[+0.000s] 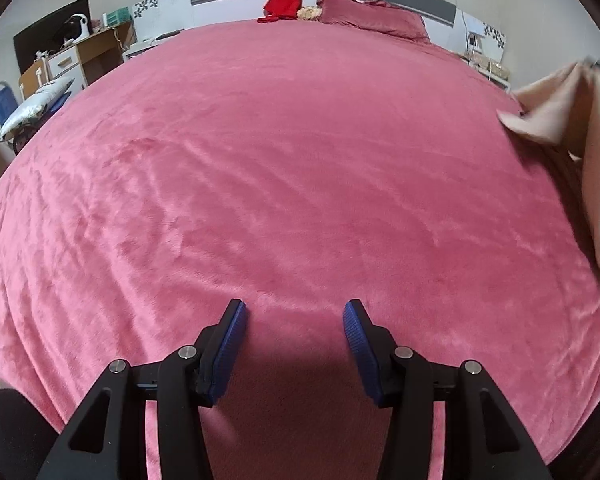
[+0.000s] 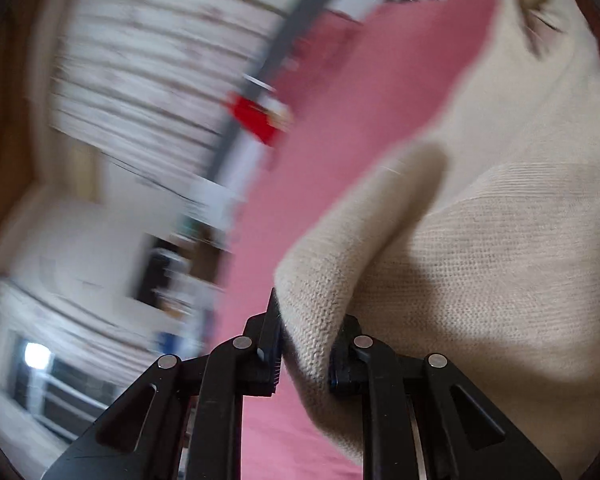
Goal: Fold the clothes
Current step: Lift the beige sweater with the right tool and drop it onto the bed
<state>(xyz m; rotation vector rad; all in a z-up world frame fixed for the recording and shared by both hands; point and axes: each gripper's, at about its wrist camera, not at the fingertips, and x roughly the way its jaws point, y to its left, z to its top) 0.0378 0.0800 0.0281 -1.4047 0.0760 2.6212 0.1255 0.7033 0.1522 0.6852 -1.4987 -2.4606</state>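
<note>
right gripper [image 2: 304, 332] pinching beige sweater [image 2: 480, 240], left gripper [image 1: 295, 312] empty

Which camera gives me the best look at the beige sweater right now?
The right wrist view: the beige sweater fills its right half, knit texture visible, pinched in the right gripper. The left wrist view shows only a blurred edge of it at far right, beyond the open left gripper over the pink bedspread.
</note>
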